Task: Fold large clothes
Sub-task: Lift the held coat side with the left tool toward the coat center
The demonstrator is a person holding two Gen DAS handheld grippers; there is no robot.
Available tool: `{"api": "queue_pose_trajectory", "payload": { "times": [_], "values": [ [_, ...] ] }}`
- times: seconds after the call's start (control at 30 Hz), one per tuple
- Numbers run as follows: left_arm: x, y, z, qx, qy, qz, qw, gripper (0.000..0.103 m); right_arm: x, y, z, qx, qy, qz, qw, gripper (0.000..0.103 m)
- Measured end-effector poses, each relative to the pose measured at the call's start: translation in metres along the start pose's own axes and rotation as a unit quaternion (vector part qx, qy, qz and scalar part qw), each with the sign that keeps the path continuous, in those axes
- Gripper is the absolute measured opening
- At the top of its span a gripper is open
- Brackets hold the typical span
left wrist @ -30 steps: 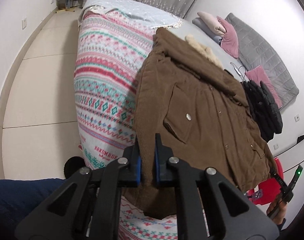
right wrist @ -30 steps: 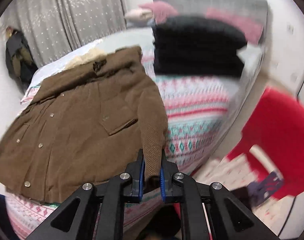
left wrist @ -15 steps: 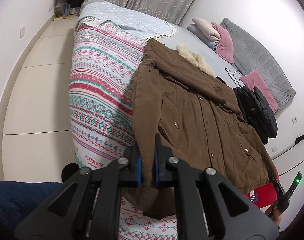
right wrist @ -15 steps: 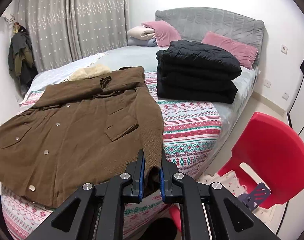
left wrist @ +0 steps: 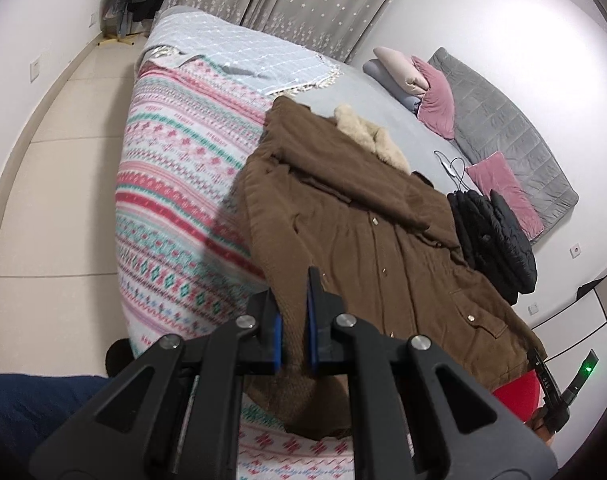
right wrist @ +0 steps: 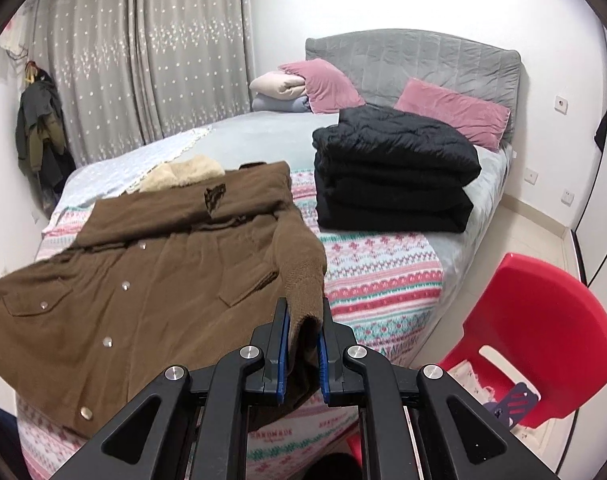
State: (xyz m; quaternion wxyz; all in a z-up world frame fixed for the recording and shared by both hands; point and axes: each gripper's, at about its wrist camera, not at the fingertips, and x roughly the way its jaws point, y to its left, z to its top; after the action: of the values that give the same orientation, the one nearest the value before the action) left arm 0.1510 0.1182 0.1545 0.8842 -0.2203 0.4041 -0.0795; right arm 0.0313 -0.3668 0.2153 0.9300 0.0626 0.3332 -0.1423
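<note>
A large brown coat point(left wrist: 367, 248) with a cream fur collar point(left wrist: 367, 136) lies front up on the patterned bedspread point(left wrist: 175, 184); it also shows in the right wrist view point(right wrist: 143, 276). My left gripper point(left wrist: 291, 300) is shut on the ribbed cuff of one sleeve point(left wrist: 291, 328), lifted over the coat's edge. My right gripper point(right wrist: 303, 320) is shut on the other sleeve's ribbed cuff point(right wrist: 305, 284), held above the coat's lower corner.
A folded black jacket point(right wrist: 391, 172) sits on the bed beside the coat. Pink pillows point(right wrist: 451, 112) and a grey headboard point(right wrist: 415, 60) are behind. A red plastic chair point(right wrist: 543, 336) stands right of the bed. Tiled floor point(left wrist: 63, 184) runs along the left.
Both grippers have lifted their sleeve cuffs and moved inward over the coat. The sleeves now bend across the coat's front edges.
</note>
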Motion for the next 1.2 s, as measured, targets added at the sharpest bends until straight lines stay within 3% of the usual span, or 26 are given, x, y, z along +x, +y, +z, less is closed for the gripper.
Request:
{"api": "queue_pose_trajectory", "payload": {
  "times": [0.33, 0.53, 0.63, 0.77, 1.0, 1.2],
  "values": [
    [0.005, -0.008, 0.022, -0.014, -0.011, -0.011, 0.9998, 0.011, 0.003, -0.001, 0.032, 0.023, -0.011, -0.002, 1.0, 0.011],
    [-0.008, 0.019, 0.003, -0.046, 0.007, -0.033, 0.9984, 0.011, -0.004, -0.021, 0.026, 0.066, -0.008, 0.038, 0.997, 0.011],
    [-0.01, 0.034, -0.011, -0.05, 0.006, -0.013, 0.9987, 0.011, -0.005, -0.027, 0.011, 0.086, 0.003, 0.052, 0.995, 0.01],
    [0.001, 0.056, -0.022, -0.063, 0.031, -0.003, 0.9975, 0.01, -0.002, -0.044, -0.006, 0.149, 0.019, 0.084, 0.985, 0.01],
    [-0.005, 0.052, -0.016, -0.058, 0.021, -0.013, 0.998, 0.01, -0.006, -0.045, -0.005, 0.187, 0.014, 0.108, 0.976, 0.01],
    [-0.001, 0.052, 0.018, -0.083, 0.027, -0.043, 0.9952, 0.01, -0.001, -0.054, 0.014, 0.223, 0.0, 0.153, 0.963, 0.01]
  ]
}}
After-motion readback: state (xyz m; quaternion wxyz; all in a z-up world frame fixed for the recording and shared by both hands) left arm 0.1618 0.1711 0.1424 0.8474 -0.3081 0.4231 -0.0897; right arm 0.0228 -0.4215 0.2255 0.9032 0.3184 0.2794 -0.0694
